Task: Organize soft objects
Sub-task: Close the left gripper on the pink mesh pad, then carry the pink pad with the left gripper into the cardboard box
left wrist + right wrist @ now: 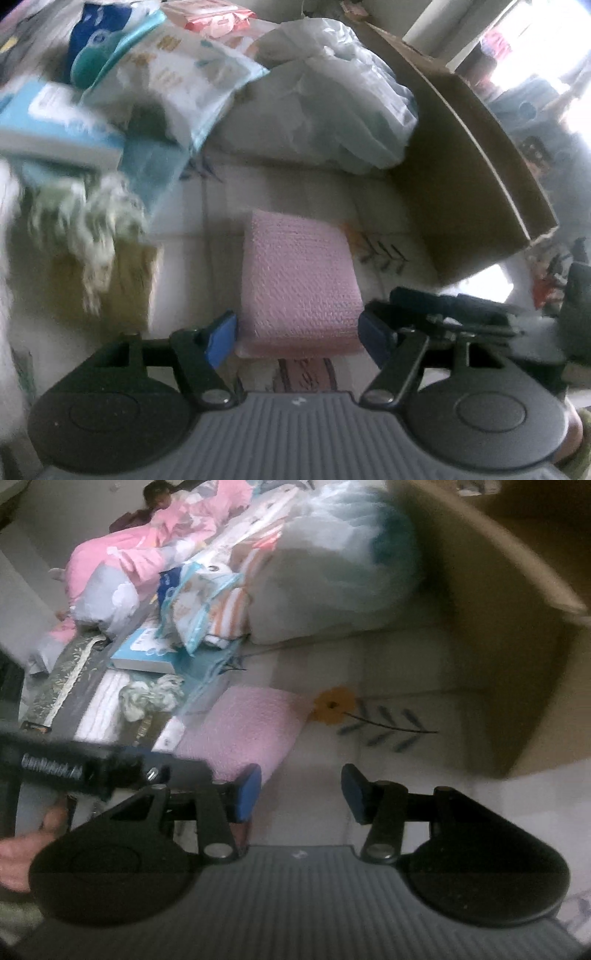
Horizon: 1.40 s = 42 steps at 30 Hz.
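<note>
A folded pink cloth (299,277) lies on the white bedsheet. My left gripper (297,334) is open, its blue pads on either side of the cloth's near end; contact is not clear. The cloth also shows in the right wrist view (240,731), left of centre. My right gripper (301,794) is open and empty, just right of the cloth's near corner. A green-white rag (92,221) lies to the left, also visible in the right wrist view (151,696). A cardboard box (472,192) stands at the right and in the right wrist view (517,627).
A stuffed plastic bag (332,99) lies behind the cloth. Tissue packs (177,70) and a blue box (55,122) are piled at the left. A pink quilt (140,554) lies far back. The other gripper's handle (74,771) crosses the lower left.
</note>
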Tool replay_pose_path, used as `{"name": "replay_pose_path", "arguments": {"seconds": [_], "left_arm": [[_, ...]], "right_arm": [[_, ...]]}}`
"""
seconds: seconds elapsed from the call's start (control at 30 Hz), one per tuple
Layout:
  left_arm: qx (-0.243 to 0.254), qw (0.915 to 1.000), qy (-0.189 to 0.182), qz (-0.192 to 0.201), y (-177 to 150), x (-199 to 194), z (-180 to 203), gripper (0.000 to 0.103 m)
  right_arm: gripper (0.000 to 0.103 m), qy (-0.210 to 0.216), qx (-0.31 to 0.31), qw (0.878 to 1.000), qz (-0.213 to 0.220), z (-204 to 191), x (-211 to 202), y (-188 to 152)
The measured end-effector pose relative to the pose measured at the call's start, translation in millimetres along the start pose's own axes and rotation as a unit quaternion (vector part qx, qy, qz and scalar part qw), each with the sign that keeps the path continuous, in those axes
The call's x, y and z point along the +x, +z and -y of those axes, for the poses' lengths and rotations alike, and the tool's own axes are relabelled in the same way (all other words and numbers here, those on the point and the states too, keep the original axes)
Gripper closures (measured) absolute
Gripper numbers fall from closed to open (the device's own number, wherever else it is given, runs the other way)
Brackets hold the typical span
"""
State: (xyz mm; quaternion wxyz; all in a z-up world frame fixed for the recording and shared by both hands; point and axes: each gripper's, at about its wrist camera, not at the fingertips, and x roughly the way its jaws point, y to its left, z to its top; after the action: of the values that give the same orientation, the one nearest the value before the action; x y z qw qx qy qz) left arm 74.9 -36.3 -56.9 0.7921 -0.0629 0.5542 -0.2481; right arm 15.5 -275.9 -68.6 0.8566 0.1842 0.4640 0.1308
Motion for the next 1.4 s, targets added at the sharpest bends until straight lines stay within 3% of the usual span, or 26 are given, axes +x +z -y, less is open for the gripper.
{"name": "replay_pose_path", "arguments": {"seconds": [0.1,0.27,0.43,0.53,0.6,0.63,0.67,0.73,0.83,1.0,1.1,1.27,1.4], "left_arm": [[0.001,0.9997,0.008,0.023,-12.2,-4.2,-0.4,0.030],[0.057,0.9949,0.073,0.041,-19.0,-6.2,8.3,0.030],[0.081,0.9933,0.076,0.031,-18.1,8.3,15.9,0.030],[0.089,0.9922,0.085,0.022,-18.3,18.7,20.0,0.038],[0.104,0.9891,0.099,0.031,-19.7,23.0,25.6,0.042],[0.111,0.9875,0.107,0.034,-22.1,22.8,27.8,0.047],[0.114,0.9872,0.107,0.033,-22.4,23.6,29.8,0.057],[0.111,0.9893,0.089,0.029,-22.9,22.0,32.8,0.062],[0.112,0.9899,0.081,0.029,-25.1,21.4,38.3,0.059],[0.109,0.9891,0.093,0.034,-33.4,10.9,33.9,0.043],[0.104,0.9890,0.090,0.055,-33.1,-4.7,30.4,0.033],[0.103,0.9881,0.085,0.075,-19.6,-13.2,30.7,0.017],[0.109,0.9888,0.086,0.055,-3.5,8.4,31.9,0.017]], "right_arm": [[0.051,-0.005,0.005,1.000,0.006,6.7,-4.5,1.4],[0.042,0.023,0.042,0.999,0.015,13.7,2.0,8.0],[0.042,0.060,0.088,0.994,0.012,18.5,12.5,11.1],[0.042,0.068,0.095,0.993,0.003,16.1,21.3,10.3],[0.046,0.074,0.091,0.993,0.003,11.4,24.4,9.6],[0.055,0.077,0.090,0.993,-0.002,8.8,26.0,9.2],[0.060,0.082,0.089,0.993,-0.008,5.9,28.0,8.2],[0.065,0.091,0.083,0.992,-0.014,-0.6,29.6,5.9],[0.065,0.084,0.062,0.994,-0.013,-13.1,27.6,4.1],[0.061,0.056,0.041,0.998,0.000,-17.6,7.3,5.9],[0.052,0.037,0.015,0.999,0.018,-20.8,-9.4,10.5],[0.030,0.022,-0.013,0.998,0.055,-30.1,-18.1,30.6],[0.030,0.018,0.001,0.999,0.050,-25.5,6.1,46.3]]}}
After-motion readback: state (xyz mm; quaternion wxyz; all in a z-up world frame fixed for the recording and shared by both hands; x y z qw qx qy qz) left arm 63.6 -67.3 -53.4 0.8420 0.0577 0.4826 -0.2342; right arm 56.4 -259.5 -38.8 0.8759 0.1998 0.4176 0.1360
